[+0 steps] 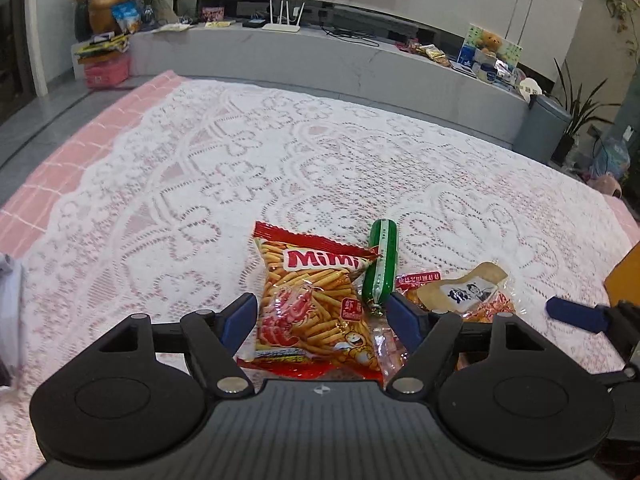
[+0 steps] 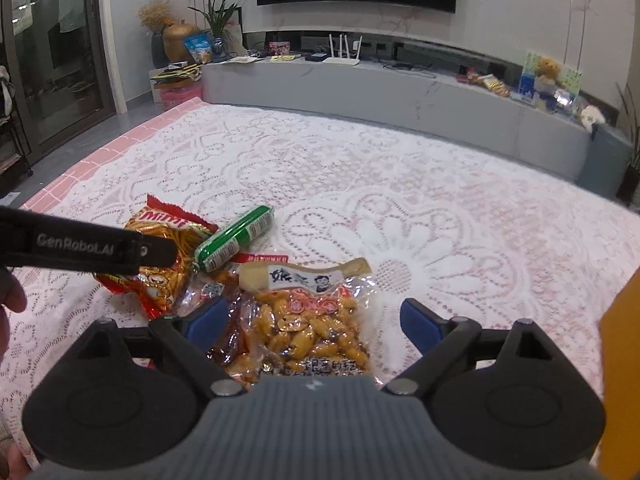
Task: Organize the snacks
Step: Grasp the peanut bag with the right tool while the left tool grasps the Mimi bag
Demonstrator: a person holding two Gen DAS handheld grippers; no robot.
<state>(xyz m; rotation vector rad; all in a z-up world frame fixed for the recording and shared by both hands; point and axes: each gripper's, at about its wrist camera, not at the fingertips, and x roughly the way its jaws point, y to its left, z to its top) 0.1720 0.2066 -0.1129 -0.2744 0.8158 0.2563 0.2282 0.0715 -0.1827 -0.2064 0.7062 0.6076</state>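
A red and orange Mimi snack bag [image 1: 316,304] lies on the lace tablecloth [image 1: 240,168], between the open fingers of my left gripper [image 1: 322,316]. A green sausage stick [image 1: 382,266] lies beside it on the right. A clear bag of yellow beans [image 2: 308,320] with a beige label lies further right, and it shows in the left wrist view [image 1: 464,292]. My right gripper [image 2: 314,320] is open above that bean bag. The Mimi bag [image 2: 160,264] and green sausage [image 2: 236,238] sit left of it. The left gripper's body [image 2: 88,246] crosses the left side of the right wrist view.
A small clear red-topped packet [image 2: 224,284] lies under the pile. An orange object [image 2: 620,380] stands at the right edge. A grey TV bench [image 1: 340,60] with a router and snacks runs behind the table. A grey bin [image 1: 542,128] stands at far right.
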